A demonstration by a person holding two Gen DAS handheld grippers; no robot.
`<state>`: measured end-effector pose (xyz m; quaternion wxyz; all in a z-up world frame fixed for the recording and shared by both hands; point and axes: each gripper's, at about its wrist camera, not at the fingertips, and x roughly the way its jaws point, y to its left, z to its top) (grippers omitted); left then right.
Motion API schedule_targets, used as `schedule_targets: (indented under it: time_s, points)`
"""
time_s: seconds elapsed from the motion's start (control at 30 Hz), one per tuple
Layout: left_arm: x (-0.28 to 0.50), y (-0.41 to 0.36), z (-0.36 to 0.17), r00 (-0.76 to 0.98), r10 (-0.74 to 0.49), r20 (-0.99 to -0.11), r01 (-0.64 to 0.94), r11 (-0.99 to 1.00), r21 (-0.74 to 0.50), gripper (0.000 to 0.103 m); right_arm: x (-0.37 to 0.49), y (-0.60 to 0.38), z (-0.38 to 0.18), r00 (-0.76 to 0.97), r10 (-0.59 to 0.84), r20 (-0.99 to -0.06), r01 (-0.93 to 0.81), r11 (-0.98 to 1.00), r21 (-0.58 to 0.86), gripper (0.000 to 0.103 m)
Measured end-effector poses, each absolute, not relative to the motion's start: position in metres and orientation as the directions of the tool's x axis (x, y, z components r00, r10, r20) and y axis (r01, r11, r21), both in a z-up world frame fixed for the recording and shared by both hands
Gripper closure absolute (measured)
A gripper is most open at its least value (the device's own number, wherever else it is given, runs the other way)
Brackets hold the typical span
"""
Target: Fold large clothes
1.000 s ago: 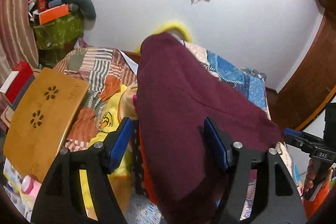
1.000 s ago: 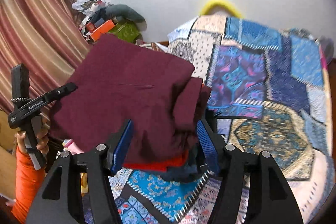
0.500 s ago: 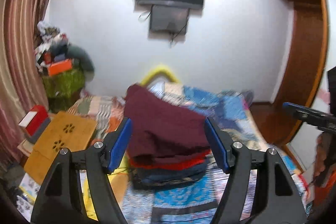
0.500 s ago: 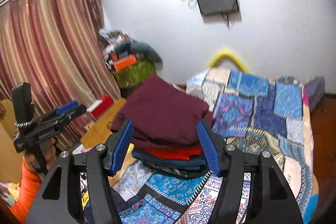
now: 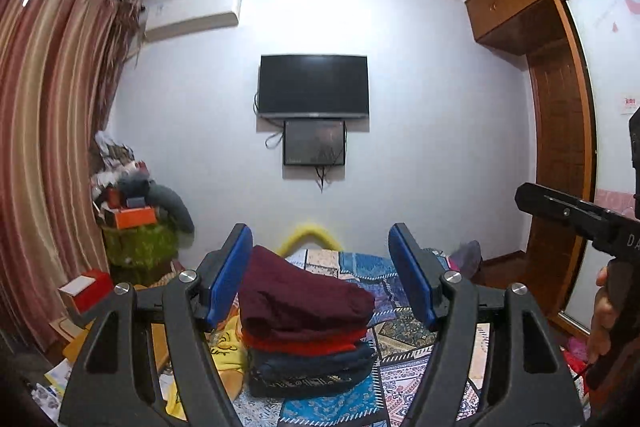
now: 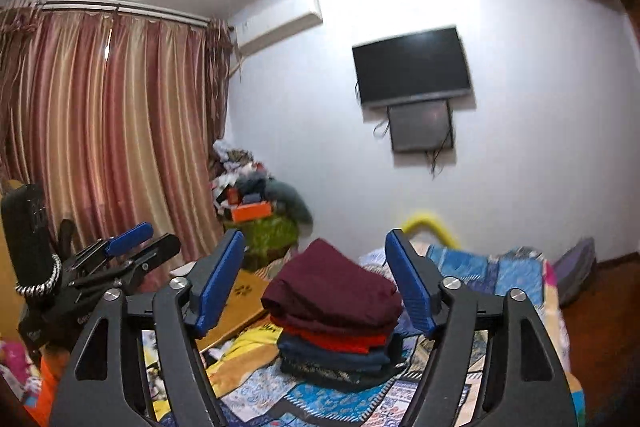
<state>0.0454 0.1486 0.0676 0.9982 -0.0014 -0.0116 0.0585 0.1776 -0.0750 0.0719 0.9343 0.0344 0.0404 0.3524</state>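
Resting on top of the stack, the maroon garment (image 5: 300,297) lay folded ahead of and below your left gripper (image 5: 320,275), which stood wide with nothing between its blue pads. You had it squared over the red piece (image 5: 308,341) and the dark ones (image 5: 316,371) beneath, probably so the pile would stay flat and not slide. From your right gripper (image 6: 316,279) the same garment (image 6: 332,291) showed straight ahead between the fingers but well beyond them; those jaws were opening, and no cloth was caught in them. Both tools pointed level at the pile from a distance, which read as a step clear of finished work. The stack sat on the patchwork bedspread (image 5: 360,267), toward the left-hand side of the bed. Farther left of the pile lay a yellow cloth (image 6: 244,347) and a wooden board (image 6: 240,291). Beyond everything hung the wall television (image 5: 313,85).
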Motion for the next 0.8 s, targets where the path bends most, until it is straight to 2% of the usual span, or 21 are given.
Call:
schedule_targets:
  time_s: [0.07, 0.2, 0.27, 0.4, 0.8]
  points:
    - [0.034, 0.144, 0.063, 0.989, 0.14, 0.048, -0.14, 0.99, -0.004, 0.03, 0.175, -0.072, 0.068, 0.767, 0.64, -0.041, -0.636, 0.768, 0.077, 0.022]
    - [0.023, 0.143, 0.054, 0.984, 0.169, 0.055, -0.167, 0.985, -0.036, 0.011, 0.164, -0.07, 0.062, 0.817, 0.576, -0.018, -0.575, 0.817, 0.043, 0.014]
    - [0.019, 0.145, 0.05, 0.986, 0.163, 0.046, -0.161, 0.985, -0.058, 0.009, 0.161, -0.071, 0.061, 0.828, 0.561, -0.014, -0.56, 0.827, 0.039, 0.0]
    - [0.015, 0.147, 0.045, 0.986, 0.162, 0.031, -0.159, 0.984, -0.082, 0.004, 0.165, -0.068, 0.06, 0.842, 0.538, -0.028, -0.537, 0.843, 0.036, 0.0]
    - [0.011, 0.134, 0.035, 0.987, 0.161, 0.009, -0.16, 0.985, -0.071, 0.001, 0.16, -0.078, 0.051, 0.834, 0.547, -0.073, -0.544, 0.837, 0.052, 0.0]
